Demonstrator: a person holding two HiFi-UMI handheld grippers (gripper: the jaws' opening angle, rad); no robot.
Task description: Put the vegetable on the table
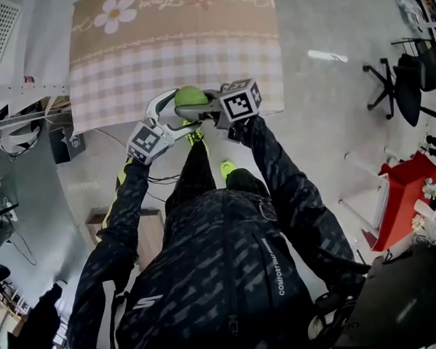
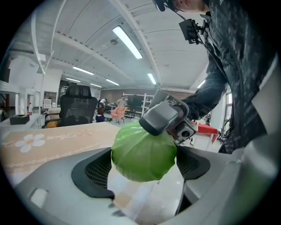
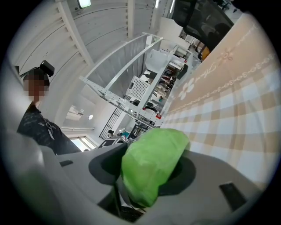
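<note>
A round green vegetable [image 1: 191, 97] hangs in the air just in front of the near edge of the table [image 1: 175, 55], which wears a beige checked cloth with flowers. Both grippers meet on it. My left gripper [image 1: 177, 114] comes from the lower left; in the left gripper view its two dark pads touch the sides of the vegetable [image 2: 144, 154]. My right gripper [image 1: 198, 105] reaches in from the right and is shut on the vegetable [image 3: 151, 165], which fills its jaws. The right gripper [image 2: 164, 118] sits on top of the vegetable in the left gripper view.
The person stands close to the table edge. A wooden box [image 1: 144, 225] lies on the floor at the left. A white rack [image 1: 9, 79] stands at the far left, a red bin [image 1: 405, 197] and a black office chair [image 1: 410, 80] at the right.
</note>
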